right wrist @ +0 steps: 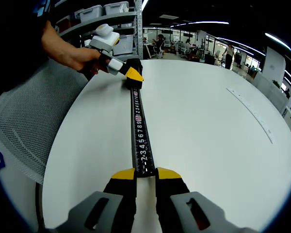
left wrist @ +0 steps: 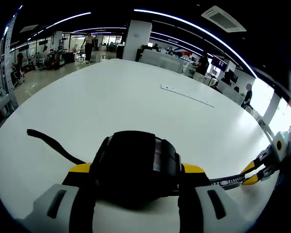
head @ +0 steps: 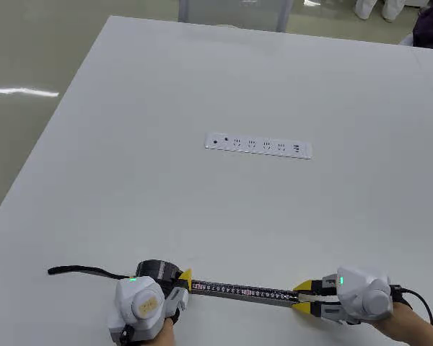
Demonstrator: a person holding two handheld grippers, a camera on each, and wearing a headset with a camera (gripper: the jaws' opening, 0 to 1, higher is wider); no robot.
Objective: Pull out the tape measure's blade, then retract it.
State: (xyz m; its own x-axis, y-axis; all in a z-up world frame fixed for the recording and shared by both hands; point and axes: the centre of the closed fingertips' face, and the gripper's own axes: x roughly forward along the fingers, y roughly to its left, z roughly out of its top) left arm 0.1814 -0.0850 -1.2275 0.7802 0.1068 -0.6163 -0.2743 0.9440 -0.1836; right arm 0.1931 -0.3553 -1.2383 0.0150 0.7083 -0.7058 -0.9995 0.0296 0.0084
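Near edge of white counter (head: 238, 86): left gripper (left wrist: 137, 170) closed around black tape measure case (head: 157, 270). Right gripper (right wrist: 145, 174) pinched on end of blade (head: 245, 292), which is drawn out straight between the two grippers. Wrist strap (head: 79, 271) trails left of case. Power strip (head: 258, 145) mid-counter, well apart.

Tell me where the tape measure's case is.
Head view, bottom left: the case is clamped in the left tongs, its blade running right to the right tongs.
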